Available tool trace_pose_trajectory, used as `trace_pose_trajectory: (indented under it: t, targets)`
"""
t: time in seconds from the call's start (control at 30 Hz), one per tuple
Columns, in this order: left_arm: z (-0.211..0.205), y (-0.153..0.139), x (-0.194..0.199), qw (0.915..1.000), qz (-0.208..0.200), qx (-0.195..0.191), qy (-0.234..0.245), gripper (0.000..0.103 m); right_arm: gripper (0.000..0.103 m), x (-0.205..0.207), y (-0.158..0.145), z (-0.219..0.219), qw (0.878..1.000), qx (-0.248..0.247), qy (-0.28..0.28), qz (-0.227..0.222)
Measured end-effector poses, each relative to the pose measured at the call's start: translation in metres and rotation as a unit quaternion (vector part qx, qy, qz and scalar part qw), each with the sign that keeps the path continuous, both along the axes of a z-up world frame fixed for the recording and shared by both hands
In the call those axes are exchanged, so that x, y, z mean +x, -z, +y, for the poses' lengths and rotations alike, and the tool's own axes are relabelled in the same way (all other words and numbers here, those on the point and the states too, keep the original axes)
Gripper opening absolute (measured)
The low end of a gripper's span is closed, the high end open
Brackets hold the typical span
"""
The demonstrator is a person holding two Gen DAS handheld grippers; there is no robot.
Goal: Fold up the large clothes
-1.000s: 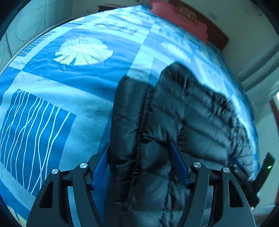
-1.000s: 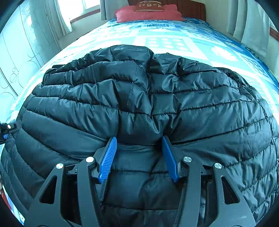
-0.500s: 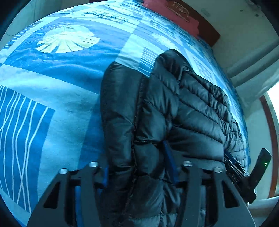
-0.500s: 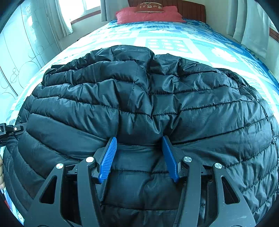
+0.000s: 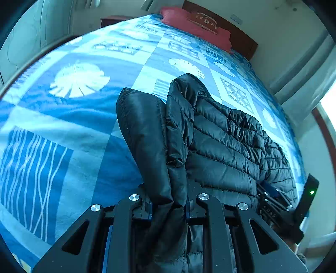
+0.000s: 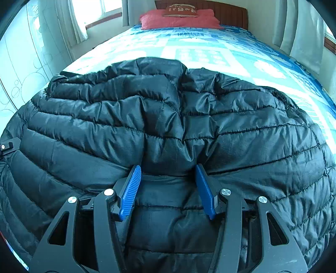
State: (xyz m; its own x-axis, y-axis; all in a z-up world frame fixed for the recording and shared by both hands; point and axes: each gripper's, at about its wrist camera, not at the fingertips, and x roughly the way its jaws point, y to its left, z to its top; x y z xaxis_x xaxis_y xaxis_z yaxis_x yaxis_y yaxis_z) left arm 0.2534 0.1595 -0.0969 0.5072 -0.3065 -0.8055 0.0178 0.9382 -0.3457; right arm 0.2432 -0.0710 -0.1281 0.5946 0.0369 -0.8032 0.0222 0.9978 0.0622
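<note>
A black quilted puffer jacket point(image 5: 220, 147) lies across the blue patterned bed. My left gripper point(image 5: 168, 201) has its jaws closing on the jacket's left edge, and a thick fold of the fabric is squeezed between them and hides the pads. In the right wrist view the jacket point(image 6: 168, 115) fills most of the picture. My right gripper point(image 6: 168, 170) holds a bunched ridge of it between its blue pads point(image 6: 130, 189), and creases run out from the pinch. The right gripper point(image 5: 273, 195) also shows at the jacket's far side in the left wrist view.
The bedcover point(image 5: 63, 126) spreads to the left of the jacket and beyond it. A red pillow point(image 6: 178, 19) lies against the dark wooden headboard point(image 6: 231, 14). Grey curtains point(image 6: 300, 31) hang on the right, and a window point(image 6: 90, 10) is at the back left.
The left gripper's jaws have drawn together on the jacket's edge fold and the hand has risen a little with it. The right gripper and its hold look the same.
</note>
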Motion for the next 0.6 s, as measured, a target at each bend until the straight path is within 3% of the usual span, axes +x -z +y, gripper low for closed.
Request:
trace_pose_trajectory:
  t: [0.13,0.23,0.37,0.6]
  targets:
    - [-0.011,-0.012,-0.004,0.9998,-0.012,0.017,-0.006,0.020,0.053,-0.011,-0.021,-0.006,1.000,0.011,0.001,-0.010]
    - [-0.023,-0.026,-0.006,0.9993,-0.025,0.027,-0.009,0.020,0.064,-0.026,-0.039,-0.018,0.999,0.009,0.003,-0.033]
    - [-0.043,-0.049,-0.012,0.9984,-0.045,0.035,-0.003,0.020,0.064,-0.047,-0.051,-0.043,0.999,0.015,0.013,-0.046]
    - [-0.120,-0.088,-0.023,0.9939,-0.079,0.058,0.050,0.020,0.064,-0.083,-0.063,-0.098,0.997,0.024,0.050,-0.062]
